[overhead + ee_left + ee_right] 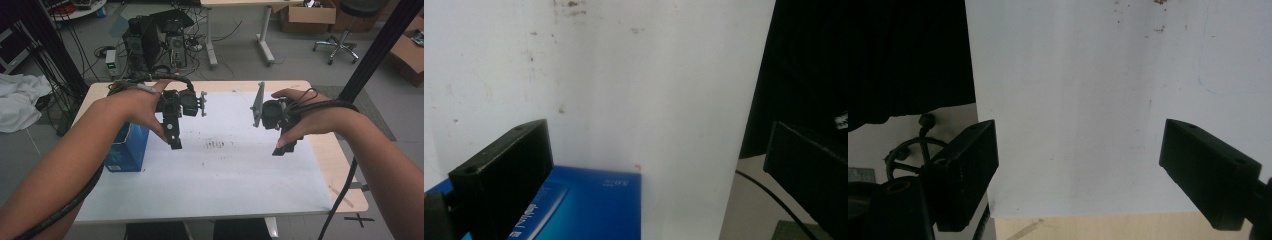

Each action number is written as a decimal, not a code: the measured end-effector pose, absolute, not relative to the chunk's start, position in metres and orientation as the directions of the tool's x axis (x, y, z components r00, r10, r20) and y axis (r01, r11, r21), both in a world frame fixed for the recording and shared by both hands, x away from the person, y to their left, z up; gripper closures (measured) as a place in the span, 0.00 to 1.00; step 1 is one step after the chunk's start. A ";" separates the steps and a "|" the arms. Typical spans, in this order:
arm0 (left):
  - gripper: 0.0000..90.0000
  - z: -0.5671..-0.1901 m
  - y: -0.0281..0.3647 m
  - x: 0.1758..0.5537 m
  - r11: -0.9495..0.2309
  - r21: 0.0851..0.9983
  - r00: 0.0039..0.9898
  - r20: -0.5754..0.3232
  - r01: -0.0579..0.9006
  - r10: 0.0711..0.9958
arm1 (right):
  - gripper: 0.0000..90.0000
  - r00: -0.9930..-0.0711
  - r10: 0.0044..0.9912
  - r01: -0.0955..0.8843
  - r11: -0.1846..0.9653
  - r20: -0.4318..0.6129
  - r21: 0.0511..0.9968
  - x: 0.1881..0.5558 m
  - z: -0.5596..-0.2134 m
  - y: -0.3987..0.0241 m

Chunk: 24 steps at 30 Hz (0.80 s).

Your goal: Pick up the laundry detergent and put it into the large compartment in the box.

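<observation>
A person's two hands hold black grippers above a table covered with a white sheet (215, 170). My left gripper (175, 142) hangs over the left half of the sheet, jaws pointing down and wide apart, nothing between them (659, 165). Just below and left of it stands a blue box (129, 147), whose blue top (589, 205) lies beneath the left jaw. My right gripper (282, 149) hovers over the right half, also pointing down and open, with bare sheet between its jaws (1078, 165).
Dark smudges (216, 144) mark the sheet's middle. The wooden table edge (345, 170) runs along the right and near side. Beyond the far edge stand computer towers (150, 42) with cables on the floor. A black pole (380, 45) slants at the right.
</observation>
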<state>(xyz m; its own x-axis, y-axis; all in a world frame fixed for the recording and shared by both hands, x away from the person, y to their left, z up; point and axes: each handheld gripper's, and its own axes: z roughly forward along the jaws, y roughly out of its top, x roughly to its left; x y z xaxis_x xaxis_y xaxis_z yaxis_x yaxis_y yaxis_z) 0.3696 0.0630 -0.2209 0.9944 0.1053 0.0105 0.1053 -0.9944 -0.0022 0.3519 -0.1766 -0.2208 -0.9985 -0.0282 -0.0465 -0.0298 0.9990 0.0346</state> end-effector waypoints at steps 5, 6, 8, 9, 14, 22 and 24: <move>0.00 -0.223 0.062 0.368 -0.996 -0.009 0.996 -0.001 0.090 0.090 | 0.18 -0.998 -0.032 -0.034 0.999 -0.047 0.037 0.353 -0.224 -0.175; 0.00 -0.223 0.062 0.368 -0.996 -0.009 0.996 -0.001 0.090 0.090 | 0.18 -0.998 -0.032 -0.034 0.999 -0.047 0.037 0.353 -0.224 -0.175; 0.00 -0.223 0.062 0.367 -0.996 -0.006 0.996 0.000 0.093 0.093 | 0.18 -0.998 -0.033 -0.034 0.999 -0.047 0.038 0.353 -0.224 -0.175; 0.00 -0.223 0.062 0.367 -0.996 0.001 0.996 0.000 0.095 0.095 | 0.18 -0.998 -0.034 -0.035 0.999 -0.047 0.040 0.354 -0.224 -0.175; 0.00 -0.221 0.061 0.366 -0.996 0.004 0.996 0.003 0.091 0.091 | 0.18 -0.998 -0.035 -0.037 0.998 -0.048 0.041 0.354 -0.224 -0.175; 0.00 -0.221 0.059 0.366 -0.996 0.007 0.996 0.000 0.092 0.092 | 0.18 -0.998 -0.028 -0.031 0.998 -0.052 0.046 0.354 -0.223 -0.178; 0.00 -0.221 0.058 0.365 -0.996 0.005 0.996 0.001 0.091 0.091 | 0.18 -0.998 -0.029 -0.032 0.998 -0.053 0.050 0.353 -0.224 -0.178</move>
